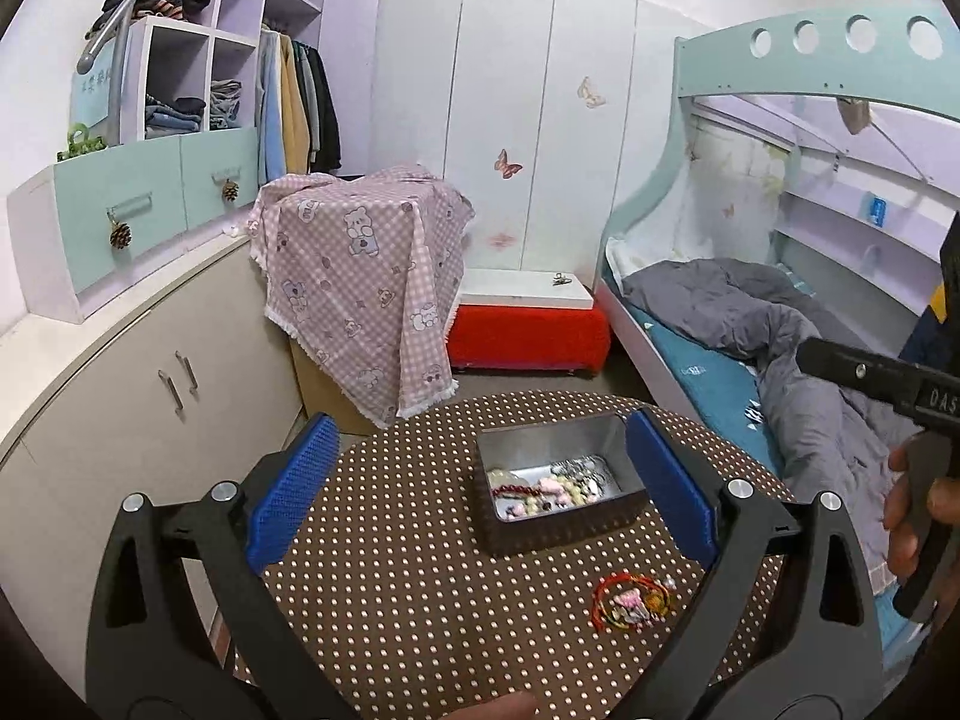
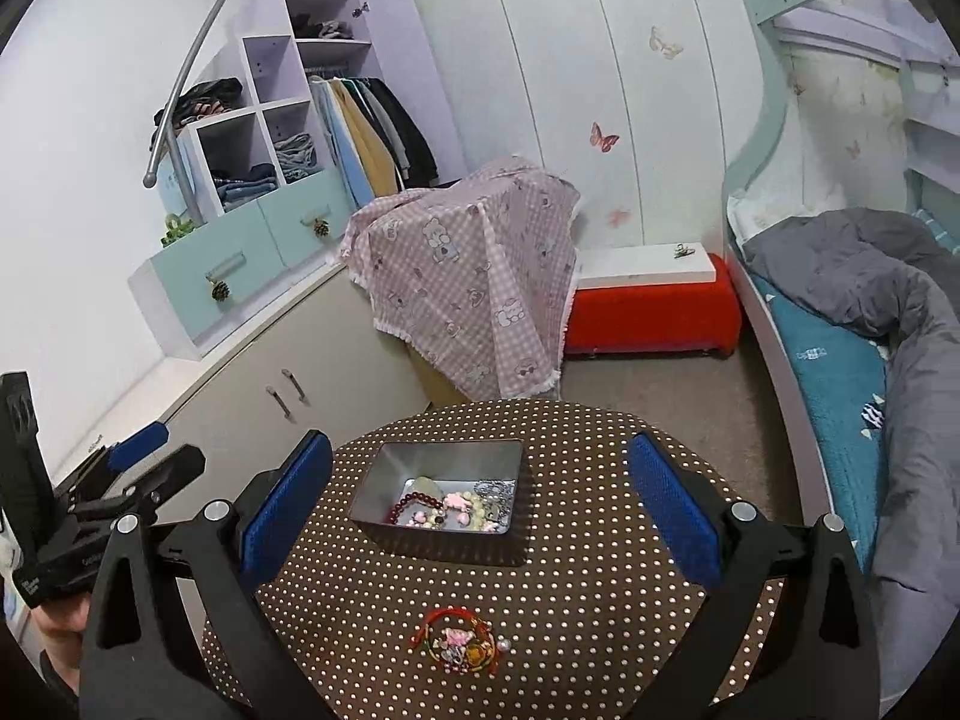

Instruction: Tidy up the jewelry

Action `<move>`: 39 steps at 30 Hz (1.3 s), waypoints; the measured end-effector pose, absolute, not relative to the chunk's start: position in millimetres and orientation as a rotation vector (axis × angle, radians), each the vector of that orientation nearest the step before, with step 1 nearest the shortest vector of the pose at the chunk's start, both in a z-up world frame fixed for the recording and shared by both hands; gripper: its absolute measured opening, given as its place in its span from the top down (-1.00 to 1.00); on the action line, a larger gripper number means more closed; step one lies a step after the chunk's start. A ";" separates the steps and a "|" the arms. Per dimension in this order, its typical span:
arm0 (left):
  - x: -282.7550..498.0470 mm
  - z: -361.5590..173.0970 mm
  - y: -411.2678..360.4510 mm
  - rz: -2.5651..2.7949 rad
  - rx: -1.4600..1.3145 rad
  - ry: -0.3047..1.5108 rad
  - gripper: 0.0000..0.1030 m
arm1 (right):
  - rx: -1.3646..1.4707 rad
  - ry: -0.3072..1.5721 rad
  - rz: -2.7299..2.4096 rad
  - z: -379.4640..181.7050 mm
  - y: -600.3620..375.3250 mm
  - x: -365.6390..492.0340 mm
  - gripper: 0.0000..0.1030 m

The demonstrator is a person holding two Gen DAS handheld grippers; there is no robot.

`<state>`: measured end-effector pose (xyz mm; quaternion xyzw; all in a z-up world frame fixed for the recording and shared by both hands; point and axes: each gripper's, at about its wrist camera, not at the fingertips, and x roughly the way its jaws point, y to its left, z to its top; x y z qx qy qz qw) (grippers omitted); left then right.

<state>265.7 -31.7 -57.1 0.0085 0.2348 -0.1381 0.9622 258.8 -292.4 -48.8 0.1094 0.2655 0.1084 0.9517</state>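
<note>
We hold both grippers, left and right, with fingers spread wide and grasping nothing. The tin of jewelry sits mid-bench, clear of its rounded edges; the bracelet bundle lies apart, nearer us, dotted cloth open around it.
</note>
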 end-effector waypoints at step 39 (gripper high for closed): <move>284.7 -215.7 -107.0 -0.380 0.270 0.808 -0.83 | 0.310 0.816 0.105 -189.8 -320.4 213.4 -0.84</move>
